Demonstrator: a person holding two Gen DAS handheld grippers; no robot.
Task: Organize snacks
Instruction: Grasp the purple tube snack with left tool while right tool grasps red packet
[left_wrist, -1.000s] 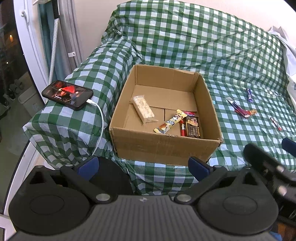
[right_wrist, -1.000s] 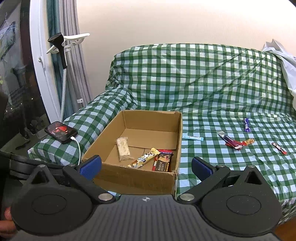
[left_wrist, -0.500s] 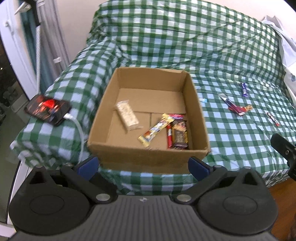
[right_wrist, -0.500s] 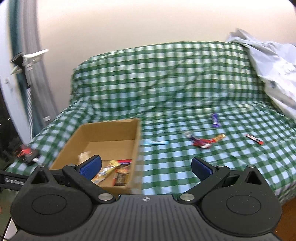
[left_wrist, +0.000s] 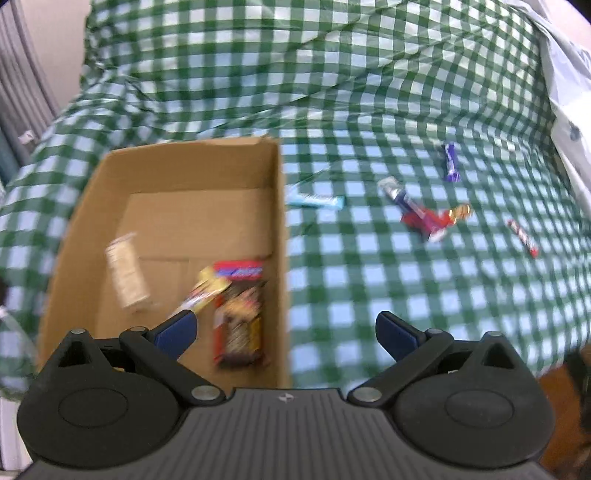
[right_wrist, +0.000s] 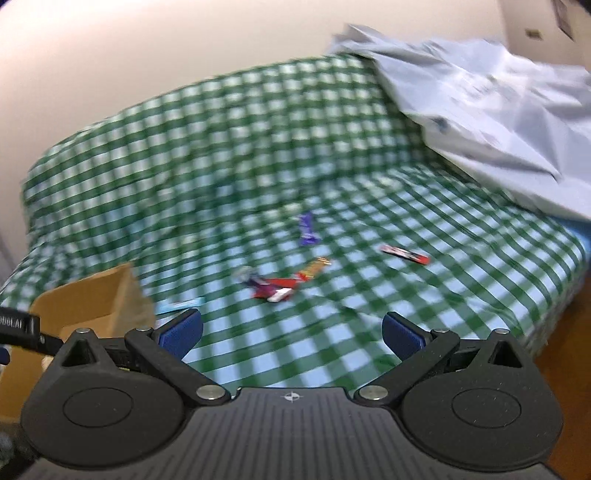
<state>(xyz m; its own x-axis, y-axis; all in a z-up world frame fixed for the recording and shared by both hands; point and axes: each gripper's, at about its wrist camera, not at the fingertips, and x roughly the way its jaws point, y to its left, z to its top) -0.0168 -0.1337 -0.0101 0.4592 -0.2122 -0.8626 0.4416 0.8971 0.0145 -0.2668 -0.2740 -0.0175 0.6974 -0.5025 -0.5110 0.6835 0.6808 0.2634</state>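
A cardboard box (left_wrist: 173, 173) sits on the green checked sofa cover (left_wrist: 369, 288) and holds several snack bars, among them a dark chocolate bar (left_wrist: 240, 328) and a pale cereal bar (left_wrist: 125, 273). Loose snacks lie to its right: a light blue bar (left_wrist: 317, 200), a red and blue pile (left_wrist: 424, 218), a purple bar (left_wrist: 451, 162) and a thin red bar (left_wrist: 522, 238). My left gripper (left_wrist: 286, 330) is open and empty above the box's right front corner. My right gripper (right_wrist: 291, 332) is open and empty, facing the red pile (right_wrist: 280, 286), purple bar (right_wrist: 307, 230) and red bar (right_wrist: 404, 254).
A crumpled pale blue sheet (right_wrist: 491, 110) lies on the sofa's right end. The sofa's front edge and wooden floor (right_wrist: 569, 369) are at the right. The box corner (right_wrist: 110, 299) is at the left of the right wrist view.
Both grippers have swung to the right. The left one moved closer over the box's right side. The phone and window have left both views. The right view now shows the loose snacks.
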